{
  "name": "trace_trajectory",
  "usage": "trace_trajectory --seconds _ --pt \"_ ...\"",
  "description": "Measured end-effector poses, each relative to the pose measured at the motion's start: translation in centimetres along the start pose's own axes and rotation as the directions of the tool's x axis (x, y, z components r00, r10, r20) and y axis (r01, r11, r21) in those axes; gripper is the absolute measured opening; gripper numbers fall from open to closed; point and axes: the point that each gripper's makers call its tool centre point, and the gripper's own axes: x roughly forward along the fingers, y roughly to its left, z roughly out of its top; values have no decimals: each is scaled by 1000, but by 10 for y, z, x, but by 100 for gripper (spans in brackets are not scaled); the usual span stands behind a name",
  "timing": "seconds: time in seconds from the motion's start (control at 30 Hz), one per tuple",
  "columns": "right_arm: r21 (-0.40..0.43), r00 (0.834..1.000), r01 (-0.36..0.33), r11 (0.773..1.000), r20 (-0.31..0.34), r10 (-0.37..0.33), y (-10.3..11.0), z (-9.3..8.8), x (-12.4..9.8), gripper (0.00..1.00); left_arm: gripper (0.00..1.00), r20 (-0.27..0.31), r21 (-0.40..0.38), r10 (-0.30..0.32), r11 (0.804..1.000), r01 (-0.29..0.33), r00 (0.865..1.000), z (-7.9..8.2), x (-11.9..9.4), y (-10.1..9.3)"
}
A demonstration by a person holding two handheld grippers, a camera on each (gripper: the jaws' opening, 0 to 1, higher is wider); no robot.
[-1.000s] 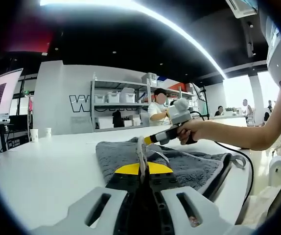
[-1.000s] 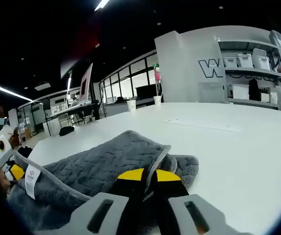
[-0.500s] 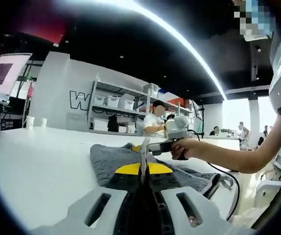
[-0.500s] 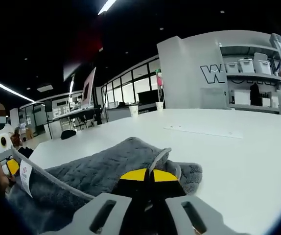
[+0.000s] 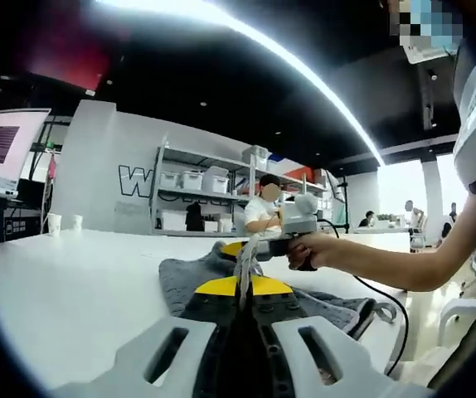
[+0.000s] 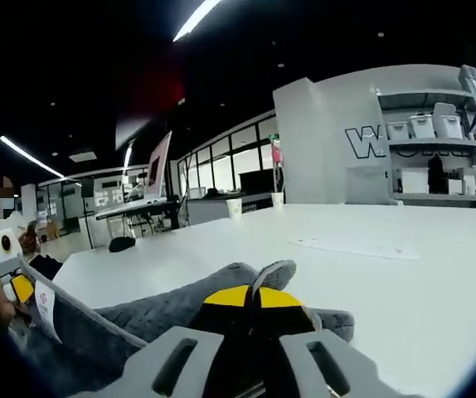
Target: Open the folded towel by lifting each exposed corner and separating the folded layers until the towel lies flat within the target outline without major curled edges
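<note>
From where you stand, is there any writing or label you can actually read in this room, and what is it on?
"W": a big outlined letter on the grey wall, left of the shelves; the rest of the word is hidden behind them.
"WO": the same sign in the right gripper view, cut off by the shelves.
White tag on the grey towel, at: print too small to read.
Computer screen: text too blurred to read.

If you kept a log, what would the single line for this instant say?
stage: unfolding | left gripper: shut on towel edge | right gripper: shut on towel edge | towel: bunched, partly raised above white table
</note>
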Motion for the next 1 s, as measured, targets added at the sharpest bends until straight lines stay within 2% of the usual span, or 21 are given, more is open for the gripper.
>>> trace_trajectory --seconds 0.17,0.43,0.6,1.0 --pt "-15 1000 -26 1000 13 26 11 9 6 0 1 4 -28 27 999 -27 1000 2 -5 4" --pt "-30 999 -49 998 7 49 21 10 17 0 1 2 -23 51 998 -51 999 3 -13 9" --pt "-29 998 -65 997 19 65 31 15 26 0 1 9 -64 54 997 -53 999 3 -19 13" --pt "-52 992 -123 991 24 124 61 23 52 0 1 -5 -15 112 994 -112 994 6 -34 24"
